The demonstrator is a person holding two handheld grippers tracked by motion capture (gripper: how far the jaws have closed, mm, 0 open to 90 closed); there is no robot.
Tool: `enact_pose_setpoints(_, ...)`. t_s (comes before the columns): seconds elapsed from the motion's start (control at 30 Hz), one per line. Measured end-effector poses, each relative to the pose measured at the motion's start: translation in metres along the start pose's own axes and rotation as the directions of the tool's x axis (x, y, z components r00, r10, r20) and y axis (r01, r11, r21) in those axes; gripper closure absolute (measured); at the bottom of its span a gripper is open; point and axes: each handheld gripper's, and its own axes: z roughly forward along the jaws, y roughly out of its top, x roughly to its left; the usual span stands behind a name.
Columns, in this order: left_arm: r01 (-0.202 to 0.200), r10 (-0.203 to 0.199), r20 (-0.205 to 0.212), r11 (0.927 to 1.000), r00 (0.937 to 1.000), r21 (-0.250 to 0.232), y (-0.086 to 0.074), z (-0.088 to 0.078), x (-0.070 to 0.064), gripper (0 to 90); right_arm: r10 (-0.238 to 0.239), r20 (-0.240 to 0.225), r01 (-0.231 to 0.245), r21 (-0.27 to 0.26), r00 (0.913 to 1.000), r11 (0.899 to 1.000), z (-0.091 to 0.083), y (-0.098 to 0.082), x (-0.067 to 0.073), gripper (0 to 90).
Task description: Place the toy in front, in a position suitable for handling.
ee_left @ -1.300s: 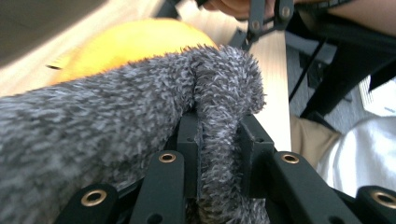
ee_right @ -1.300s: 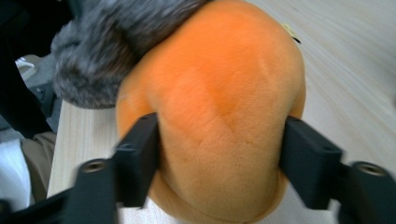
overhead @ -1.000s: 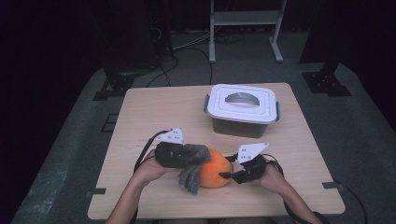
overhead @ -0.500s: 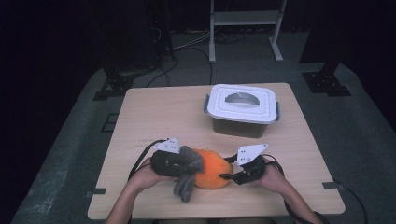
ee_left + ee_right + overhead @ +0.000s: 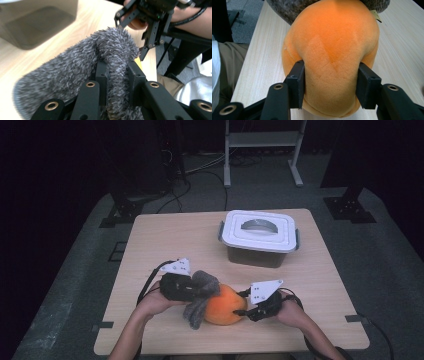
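Little has moved: left gripper [image 5: 200, 289] stays clamped on grey fur [image 5: 82, 62], right gripper [image 5: 246, 308] squeezes orange plush [image 5: 332, 50].

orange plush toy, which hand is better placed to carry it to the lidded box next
Probably the right. The right tool is clamped across the orange plush toy body, and it sits on the side nearer the lidded box. The left tool only pinches the grey furry part.

The left gripper [image 5: 117, 75] pinches a fold of grey fuzzy fabric [image 5: 75, 67]; beyond it, the right gripper [image 5: 135, 32] hovers above the desk [image 5: 75, 27].
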Motion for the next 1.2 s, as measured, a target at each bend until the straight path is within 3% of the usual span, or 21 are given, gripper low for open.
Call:
enact_pose_setpoints(0.07,0.002,-0.002,-0.006,0.9992,1.0,0.04,-0.007,0.009,-0.001,74.6,0.024,0.006,-0.024,-0.004,0.9997,1.0,0.0,-0.001,-0.001,38.3)
enact_pose_setpoints(0.2,0.019,-0.019,0.0,0.9994,0.9998,0.03,-0.015,0.008,-0.002,75.1,0.11,-0.01,-0.11,-0.003,0.9938,0.994,0.0,-0.003,-0.006,25.8)
enact_pose_setpoints(0.5,0.01,-0.011,0.023,0.9985,0.9997,0.054,-0.026,0.001,-0.009,75.1,0.202,-0.061,-0.203,-0.012,0.9775,0.979,0.003,-0.007,-0.012,20.1)
enact_pose_setpoints(0.6,0.018,-0.019,0.024,0.9985,0.9995,0.052,-0.029,0.0,-0.009,75.0,0.235,-0.094,-0.238,-0.021,0.9674,0.971,0.01,-0.007,-0.012,24.8)
enact_pose_setpoints(0.63,0.02,-0.021,0.025,0.9985,0.9995,0.051,-0.029,-0.001,-0.009,75.1,0.231,-0.09,-0.233,-0.02,0.9688,0.972,0.011,-0.007,-0.011,31.1)
enact_pose_setpoints(0.73,0.024,-0.025,0.025,0.9992,0.9994,0.033,-0.026,-0.005,-0.008,75.1,0.154,-0.043,-0.155,-0.018,0.9871,0.988,0.006,-0.001,-0.006,45.0)
enact_pose_setpoints(0.83,0.012,-0.012,0.01,0.9999,0.9999,0.001,-0.015,-0.011,-0.008,75.2,0.13,-0.012,-0.13,-0.028,0.9915,0.991,0.001,0.002,-0.007,49.0)
enact_pose_setpoints(0.93,-0.013,0.014,0.028,0.9993,0.9995,-0.036,0.0,-0.012,-0.011,75.1,0.122,0.014,-0.122,-0.047,0.9924,0.991,-0.004,0.002,-0.009,49.7)
enact_pose_setpoints(1.07,-0.055,0.055,0.025,0.9983,0.9982,0.016,0.009,0.002,-0.014,75.0,0.106,0.016,-0.106,-0.037,0.9942,0.994,-0.003,0.003,-0.008,49.7)
enact_pose_setpoints(1.2,-0.046,0.046,0.006,0.998,0.9989,0.044,0.0,0.008,-0.012,75.2,0.098,0.03,-0.097,-0.016,0.9948,0.995,-0.007,0.001,-0.009,51.1)
